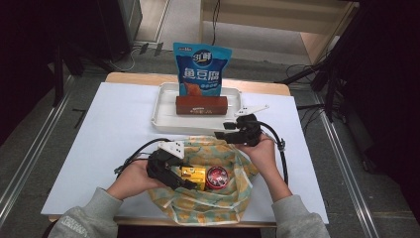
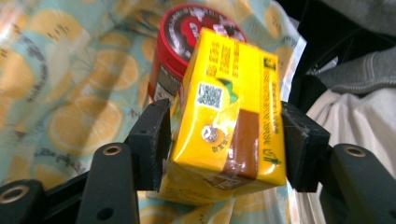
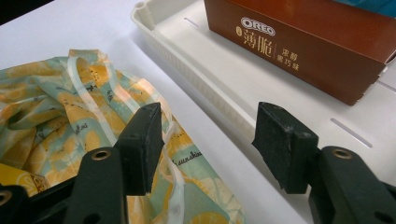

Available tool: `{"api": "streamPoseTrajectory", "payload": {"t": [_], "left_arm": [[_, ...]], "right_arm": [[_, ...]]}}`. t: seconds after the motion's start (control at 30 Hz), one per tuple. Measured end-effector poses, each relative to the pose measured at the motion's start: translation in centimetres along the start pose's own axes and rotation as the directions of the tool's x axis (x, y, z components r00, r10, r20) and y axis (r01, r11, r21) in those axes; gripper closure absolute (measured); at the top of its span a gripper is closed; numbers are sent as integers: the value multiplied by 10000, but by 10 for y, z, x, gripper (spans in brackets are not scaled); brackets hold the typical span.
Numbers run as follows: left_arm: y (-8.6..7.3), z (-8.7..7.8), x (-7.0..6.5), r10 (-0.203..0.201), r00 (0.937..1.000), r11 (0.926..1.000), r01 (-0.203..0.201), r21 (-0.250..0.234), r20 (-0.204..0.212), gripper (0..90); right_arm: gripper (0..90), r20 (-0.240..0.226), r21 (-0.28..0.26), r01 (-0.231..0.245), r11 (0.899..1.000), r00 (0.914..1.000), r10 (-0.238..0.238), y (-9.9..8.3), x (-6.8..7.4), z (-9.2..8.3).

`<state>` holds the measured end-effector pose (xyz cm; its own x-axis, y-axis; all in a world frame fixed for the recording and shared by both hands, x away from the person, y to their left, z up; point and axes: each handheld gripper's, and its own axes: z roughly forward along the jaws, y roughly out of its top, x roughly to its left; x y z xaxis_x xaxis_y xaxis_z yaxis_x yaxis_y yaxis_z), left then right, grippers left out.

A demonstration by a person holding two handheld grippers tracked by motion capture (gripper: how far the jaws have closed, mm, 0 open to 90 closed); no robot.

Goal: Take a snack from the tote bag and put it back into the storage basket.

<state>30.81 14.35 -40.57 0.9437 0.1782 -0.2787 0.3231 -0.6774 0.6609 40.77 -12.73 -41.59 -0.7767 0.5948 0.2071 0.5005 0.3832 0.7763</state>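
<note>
Left gripper (image 2: 224, 135) has its jaws clamped across the yellow carton (image 2: 229, 116) inside the open lemon-print bag (image 1: 208, 198), red tin (image 1: 217, 177) at its 3 o'clock, probably for lifting out. Right gripper (image 3: 208, 144) is spread, bag rim (image 3: 173, 154) hooked on one jaw to keep the mouth open; white tray (image 1: 166, 111) at 12 o'clock looks like the destination.

Yellow carton (image 2: 229, 126) with a brown stripe, red round tin (image 1: 217, 177) beside it, cloth bag (image 1: 208, 203) in light blue showing orange slices, brown box (image 1: 201, 105) sitting far in a white tray (image 1: 166, 116), blue snack bag (image 1: 201, 67) standing behind, black grippers
</note>
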Motion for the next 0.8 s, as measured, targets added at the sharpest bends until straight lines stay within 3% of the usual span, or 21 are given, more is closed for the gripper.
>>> {"api": "streamPoseTrajectory", "payload": {"t": [0.27, 0.4, 0.8], "left_arm": [[0, -2, -1, 174, 9997, 9998, -176, -131, -186, 467], [1, -3, 2, -211, 9996, 9997, 209, -159, -184, 478], [1, -11, 7, -748, 9967, 9967, 737, -335, -327, 498]], "right_arm": [[403, -175, 44, -61, 10000, 9998, 61, -1, -1, 2], [401, -189, 52, -37, 10000, 9998, 38, -1, -1, 2], [400, -241, 35, -6, 10000, 9997, 7, -1, -1, 2]]}}
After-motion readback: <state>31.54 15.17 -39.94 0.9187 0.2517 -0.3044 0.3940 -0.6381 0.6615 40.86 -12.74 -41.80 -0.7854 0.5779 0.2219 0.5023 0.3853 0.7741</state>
